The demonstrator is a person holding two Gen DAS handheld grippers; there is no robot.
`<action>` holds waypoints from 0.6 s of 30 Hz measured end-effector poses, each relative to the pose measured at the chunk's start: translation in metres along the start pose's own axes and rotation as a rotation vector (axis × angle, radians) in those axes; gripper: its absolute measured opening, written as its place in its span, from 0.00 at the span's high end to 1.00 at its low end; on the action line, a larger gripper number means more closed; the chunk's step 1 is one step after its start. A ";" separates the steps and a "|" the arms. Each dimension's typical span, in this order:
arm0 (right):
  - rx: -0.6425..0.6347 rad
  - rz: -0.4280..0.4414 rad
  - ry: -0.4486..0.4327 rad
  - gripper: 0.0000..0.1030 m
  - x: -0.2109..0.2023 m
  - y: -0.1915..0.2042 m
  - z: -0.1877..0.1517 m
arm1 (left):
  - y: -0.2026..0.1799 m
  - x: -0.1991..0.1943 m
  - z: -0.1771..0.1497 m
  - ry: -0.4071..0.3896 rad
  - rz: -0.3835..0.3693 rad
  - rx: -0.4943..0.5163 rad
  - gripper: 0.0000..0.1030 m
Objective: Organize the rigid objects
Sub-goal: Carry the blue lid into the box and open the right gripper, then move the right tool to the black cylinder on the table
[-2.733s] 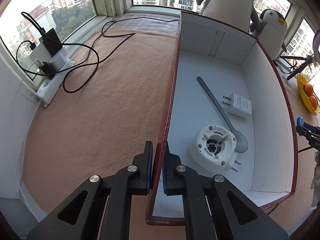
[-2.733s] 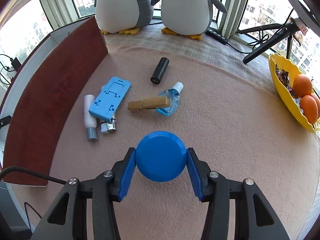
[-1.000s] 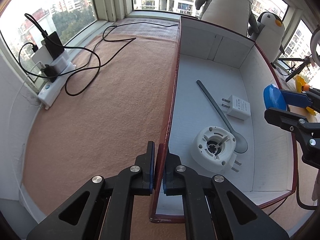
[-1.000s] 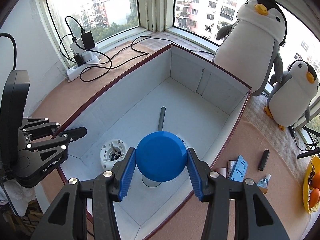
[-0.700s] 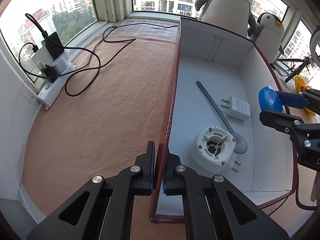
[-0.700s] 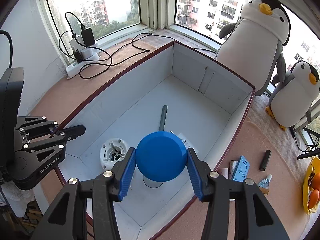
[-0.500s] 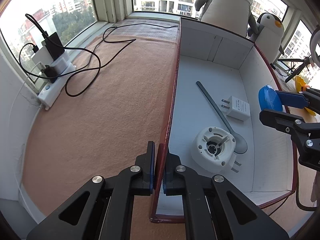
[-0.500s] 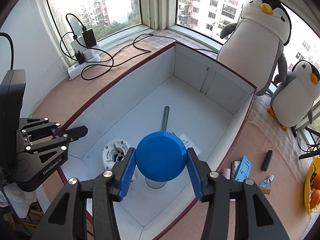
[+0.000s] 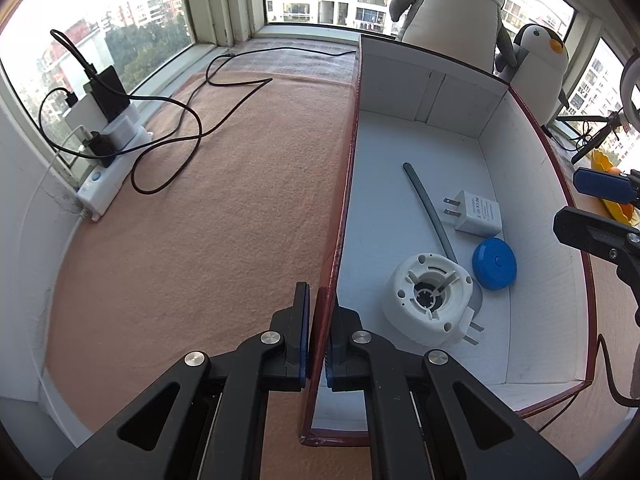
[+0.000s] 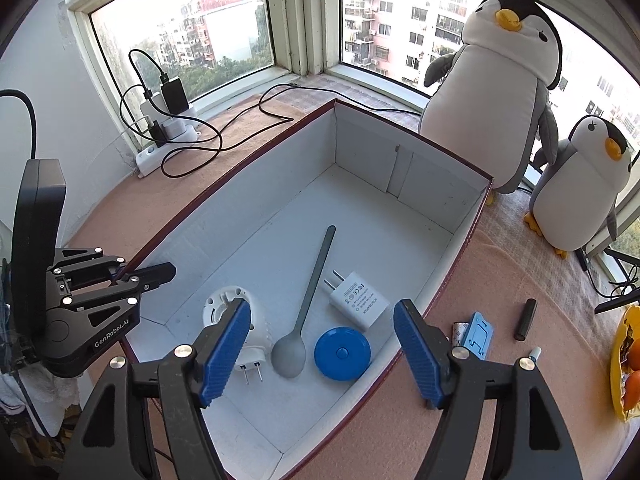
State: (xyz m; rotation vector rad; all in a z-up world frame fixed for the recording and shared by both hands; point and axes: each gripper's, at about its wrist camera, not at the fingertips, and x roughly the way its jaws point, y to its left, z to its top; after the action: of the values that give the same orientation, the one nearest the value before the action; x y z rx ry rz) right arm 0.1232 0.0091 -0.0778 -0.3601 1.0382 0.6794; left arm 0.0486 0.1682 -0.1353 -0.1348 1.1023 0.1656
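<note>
My left gripper (image 9: 317,322) is shut on the left wall of a box (image 9: 345,200) that is dark red outside and white inside. The right gripper (image 10: 322,312) hangs over the box's near end with its jaws opening and nothing between its pads. Below it, a blue round disc (image 10: 342,353) lies flat on the box floor (image 9: 494,258), beside the bowl of a grey spoon (image 10: 316,280). A white charger plug (image 10: 358,300) and a white round adapter (image 9: 428,294) lie in the box too. One right finger partly hides the adapter.
Right of the box, on the tan mat, lie a blue phone stand (image 10: 478,334), a black cylinder (image 10: 525,319) and a small bottle (image 10: 534,354). A yellow bowl of oranges (image 10: 624,364) sits far right. Two penguin plushes (image 10: 492,92) stand behind; a power strip (image 9: 108,160) with cables lies left.
The right gripper held the blue disc over the box; its jaws have now spread and the disc lies on the box floor. The left gripper has kept still on the wall.
</note>
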 end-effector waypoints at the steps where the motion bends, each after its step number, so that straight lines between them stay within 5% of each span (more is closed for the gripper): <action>1: 0.011 0.001 -0.005 0.32 -0.002 -0.003 -0.001 | 0.000 0.000 0.000 0.000 0.001 0.000 0.95; 18: 0.290 -0.052 -0.077 0.32 -0.049 -0.112 -0.047 | -0.001 0.001 0.000 0.008 0.010 -0.001 0.95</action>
State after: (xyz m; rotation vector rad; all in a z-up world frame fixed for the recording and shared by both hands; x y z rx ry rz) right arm 0.1499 -0.1182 -0.0612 -0.1078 1.0329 0.4833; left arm 0.0494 0.1674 -0.1363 -0.1312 1.1112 0.1743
